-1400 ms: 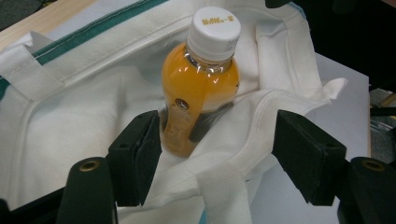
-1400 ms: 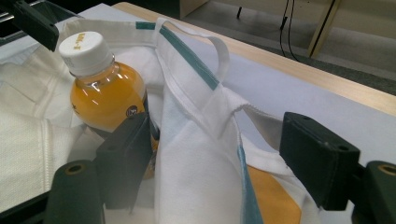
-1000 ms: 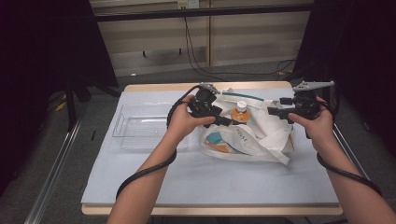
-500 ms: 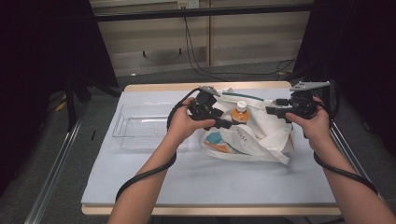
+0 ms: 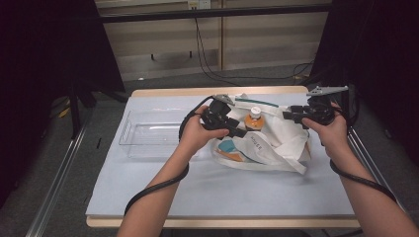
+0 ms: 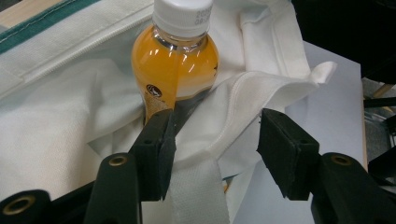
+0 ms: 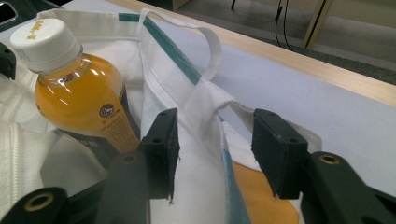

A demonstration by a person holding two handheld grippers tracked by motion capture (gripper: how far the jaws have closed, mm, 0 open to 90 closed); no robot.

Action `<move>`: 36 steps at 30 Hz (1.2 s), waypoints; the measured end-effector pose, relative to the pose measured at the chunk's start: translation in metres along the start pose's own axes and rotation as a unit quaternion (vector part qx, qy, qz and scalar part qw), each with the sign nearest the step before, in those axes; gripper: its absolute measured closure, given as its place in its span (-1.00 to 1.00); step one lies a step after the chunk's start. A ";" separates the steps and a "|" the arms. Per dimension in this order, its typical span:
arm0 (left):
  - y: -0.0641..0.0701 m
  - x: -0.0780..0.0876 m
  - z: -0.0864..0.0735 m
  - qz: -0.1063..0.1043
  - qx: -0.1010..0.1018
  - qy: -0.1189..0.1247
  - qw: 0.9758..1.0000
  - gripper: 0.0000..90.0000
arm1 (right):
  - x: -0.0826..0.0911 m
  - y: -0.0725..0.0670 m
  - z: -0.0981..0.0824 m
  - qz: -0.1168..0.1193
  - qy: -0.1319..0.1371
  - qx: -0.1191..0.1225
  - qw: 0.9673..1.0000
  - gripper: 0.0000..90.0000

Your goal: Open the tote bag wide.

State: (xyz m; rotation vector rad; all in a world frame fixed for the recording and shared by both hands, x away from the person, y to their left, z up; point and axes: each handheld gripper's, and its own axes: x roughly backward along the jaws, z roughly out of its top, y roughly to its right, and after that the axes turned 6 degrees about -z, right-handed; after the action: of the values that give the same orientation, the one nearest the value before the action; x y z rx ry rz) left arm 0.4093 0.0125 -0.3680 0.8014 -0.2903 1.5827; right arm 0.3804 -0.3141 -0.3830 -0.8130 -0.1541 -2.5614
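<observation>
A white cloth bag (image 5: 281, 143) with a green-trimmed rim lies on the table, and an orange drink bottle (image 5: 254, 118) with a white cap stands in its mouth. My left gripper (image 5: 238, 132) is at the bag's left rim. Its jaws have just been closing, with the rim and strap (image 6: 212, 154) between them. One pad touches the cloth and the other stands apart. The bottle (image 6: 175, 65) is just beyond. My right gripper (image 5: 288, 115) is at the right rim. Its jaws, also closing, straddle the rim and handle (image 7: 203, 107) with a gap. The bottle (image 7: 74, 93) is to their left.
A clear plastic bin (image 5: 148, 133) sits on the pale blue table cover (image 5: 207, 197), left of the bag. Orange and teal items (image 5: 230, 148) show inside the bag's opening. The wooden table edge (image 5: 207, 91) runs along the far side, with cables on the floor behind it.
Both hands have kept their places at the bag's mouth. The bag and the bottle have not shifted.
</observation>
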 end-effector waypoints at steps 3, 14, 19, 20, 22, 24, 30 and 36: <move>0.001 -0.004 -0.001 -0.006 -0.002 -0.002 1.000 0.08 | 0.000 0.001 -0.001 -0.004 0.001 -0.003 1.000 0.29; 0.000 -0.009 -0.008 -0.029 0.011 -0.006 0.999 0.38 | 0.000 0.005 -0.003 -0.011 -0.002 -0.007 1.000 0.56; 0.001 -0.008 -0.011 -0.034 0.013 -0.008 0.999 0.52 | -0.001 0.008 -0.003 -0.014 0.002 -0.010 1.000 0.67; 0.002 -0.008 -0.011 -0.035 0.014 -0.010 0.999 0.55 | -0.001 0.008 -0.003 -0.017 0.001 -0.008 1.000 0.68; 0.003 -0.009 -0.013 -0.036 0.011 -0.010 0.999 0.58 | -0.001 0.008 -0.002 -0.019 -0.001 -0.006 1.000 0.75; 0.004 -0.009 -0.015 -0.036 0.012 -0.011 0.999 0.60 | -0.001 0.008 -0.001 -0.021 -0.001 -0.004 1.000 0.77; 0.005 -0.006 -0.018 -0.034 0.006 -0.020 0.999 0.66 | -0.004 0.011 -0.001 -0.032 -0.005 -0.004 0.999 0.83; 0.006 -0.008 -0.024 -0.039 0.006 -0.022 0.999 0.71 | -0.007 0.011 -0.001 -0.037 -0.007 -0.009 0.999 0.88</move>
State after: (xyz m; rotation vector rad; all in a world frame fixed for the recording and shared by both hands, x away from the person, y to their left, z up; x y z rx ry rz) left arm 0.3952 0.0199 -0.3892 0.8469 -0.2783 1.4969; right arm 0.3897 -0.3221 -0.3879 -0.8480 -0.1704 -2.6303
